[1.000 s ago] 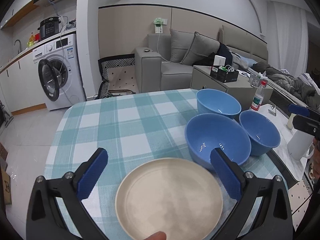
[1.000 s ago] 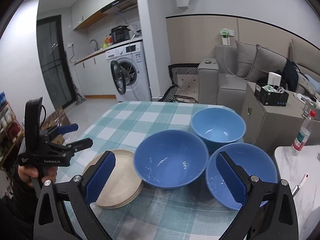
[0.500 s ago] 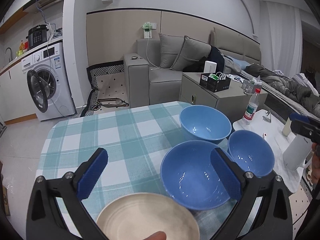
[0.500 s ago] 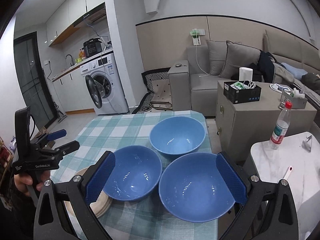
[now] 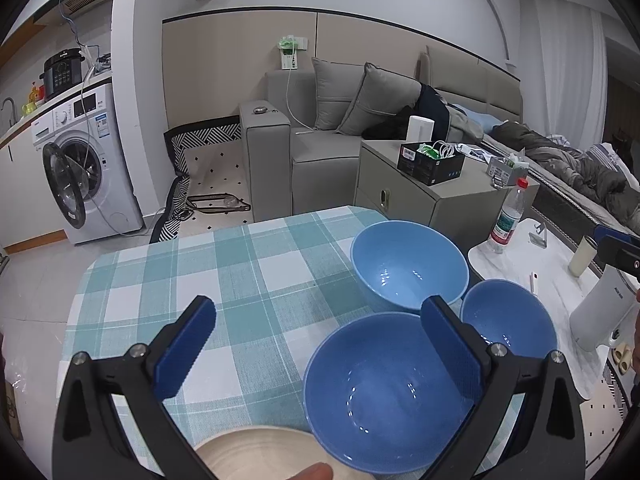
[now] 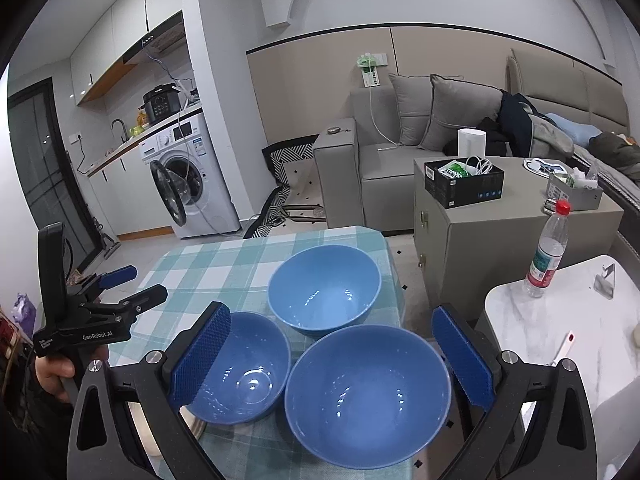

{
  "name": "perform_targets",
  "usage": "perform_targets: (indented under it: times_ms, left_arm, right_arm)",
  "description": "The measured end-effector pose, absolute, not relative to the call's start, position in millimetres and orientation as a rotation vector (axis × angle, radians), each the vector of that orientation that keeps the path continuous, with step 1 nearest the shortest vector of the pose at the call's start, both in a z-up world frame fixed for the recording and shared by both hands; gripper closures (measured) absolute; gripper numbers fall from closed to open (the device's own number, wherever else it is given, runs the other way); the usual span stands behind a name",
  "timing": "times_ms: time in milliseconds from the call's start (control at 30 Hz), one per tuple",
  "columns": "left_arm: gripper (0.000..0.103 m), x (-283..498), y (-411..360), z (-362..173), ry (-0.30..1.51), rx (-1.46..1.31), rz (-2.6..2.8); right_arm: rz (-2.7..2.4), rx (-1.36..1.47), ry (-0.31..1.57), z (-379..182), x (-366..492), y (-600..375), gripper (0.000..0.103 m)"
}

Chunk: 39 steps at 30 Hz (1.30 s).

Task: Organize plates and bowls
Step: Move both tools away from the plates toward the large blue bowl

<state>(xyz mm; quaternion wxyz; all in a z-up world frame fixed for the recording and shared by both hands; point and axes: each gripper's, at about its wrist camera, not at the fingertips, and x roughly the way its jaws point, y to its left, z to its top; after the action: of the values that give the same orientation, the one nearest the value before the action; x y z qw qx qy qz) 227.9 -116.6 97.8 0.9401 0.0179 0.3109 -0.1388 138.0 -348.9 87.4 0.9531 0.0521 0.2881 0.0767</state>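
Observation:
Three blue bowls stand close together on the checked tablecloth (image 5: pixel 224 280). In the left wrist view the near bowl (image 5: pixel 384 392) is lowest, the far bowl (image 5: pixel 408 264) behind it, the right bowl (image 5: pixel 508 316) beside them. A stack of cream plates (image 5: pixel 256 456) lies at the bottom edge. My left gripper (image 5: pixel 316 344) is open and empty above the table, left of the near bowl. My right gripper (image 6: pixel 332 356) is open and empty, hovering above the right bowl (image 6: pixel 368 392), with the near bowl (image 6: pixel 244 368) and far bowl (image 6: pixel 324 284) beyond. The left gripper (image 6: pixel 132 284) also shows at the left of the right wrist view.
A white marble side table (image 6: pixel 568 320) stands right of the table, with a water bottle (image 6: pixel 548 252) and a white kettle (image 5: pixel 600 312). A grey cabinet (image 6: pixel 500 220), sofa (image 5: pixel 320 136) and washing machine (image 5: pixel 80 168) lie beyond the table's far edge.
Both grippers have pulled back and tilted up. The plates slid to the bottom of the left view; the right view shifted right, so the right bowl now lies between its fingers.

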Motion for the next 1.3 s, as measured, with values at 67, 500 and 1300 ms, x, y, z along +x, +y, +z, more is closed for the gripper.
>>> perform_targets:
  times_ms: [67, 500, 1300]
  left_arm:
    - [0.0, 233.4, -118.8, 97.2, 0.639, 0.038, -0.281]
    - [0.0, 275.9, -137.0, 87.0, 0.679, 0.056, -0.297]
    - [0.0, 338.1, -169.4, 50.9, 0.775, 0.09, -0.316]
  right_arm:
    - [0.151, 0.109, 0.595, 86.3, 144.1, -350.6, 0.001]
    - [0.135, 0.102, 0.65, 67.1, 189.3, -357.9, 0.001]
    - [0.082, 0.184, 0.768, 20.6, 260.2, -374.7, 0.001]
